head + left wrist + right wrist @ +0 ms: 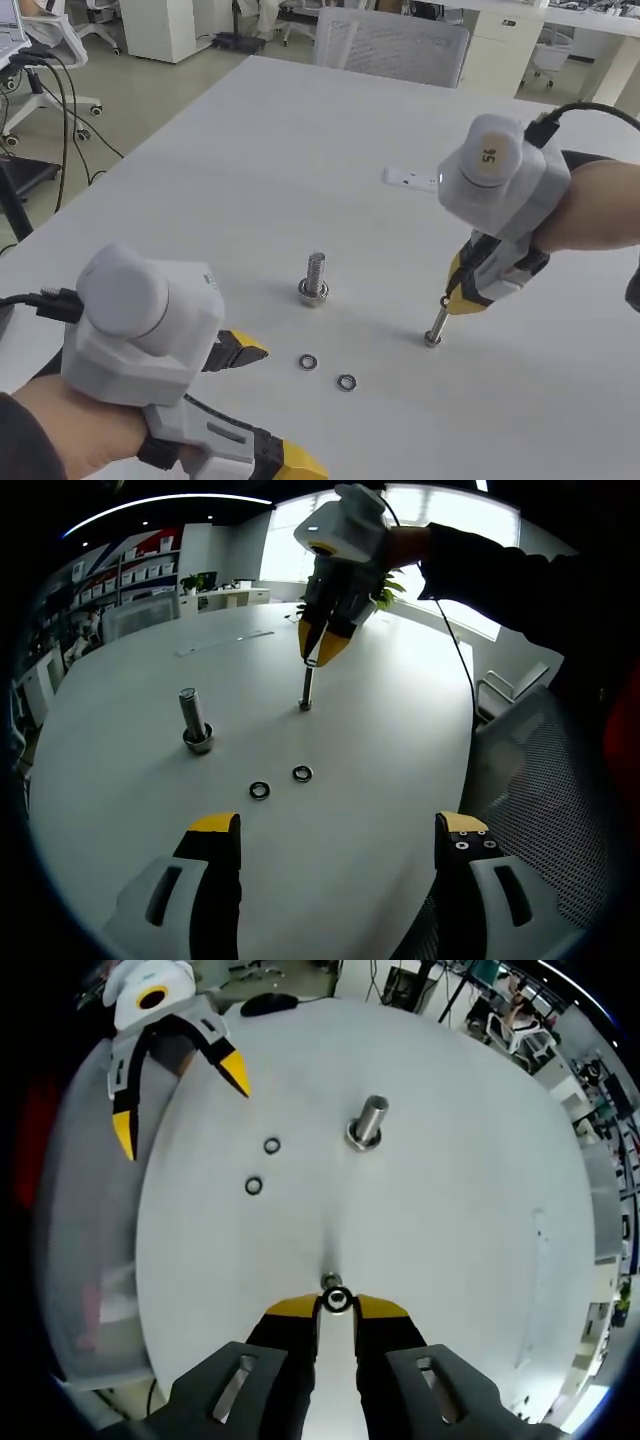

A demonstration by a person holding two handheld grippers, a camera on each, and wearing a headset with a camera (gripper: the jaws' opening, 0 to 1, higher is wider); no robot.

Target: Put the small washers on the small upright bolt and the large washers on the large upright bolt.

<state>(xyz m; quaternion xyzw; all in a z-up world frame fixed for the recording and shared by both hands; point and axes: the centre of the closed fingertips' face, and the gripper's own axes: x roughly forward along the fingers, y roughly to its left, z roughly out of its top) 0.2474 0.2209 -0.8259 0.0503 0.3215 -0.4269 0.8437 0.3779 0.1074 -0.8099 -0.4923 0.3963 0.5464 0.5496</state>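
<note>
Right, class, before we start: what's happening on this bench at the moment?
A person is working with two handheld grippers. The right gripper is shut on a small washer, holding it at the top of the small upright bolt. The left gripper hangs open, holding nothing. Two more small washers lie loose on the table near the large upright bolt.

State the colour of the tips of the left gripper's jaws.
Yellow, over black. The left gripper shows this best in the left gripper view.
</note>
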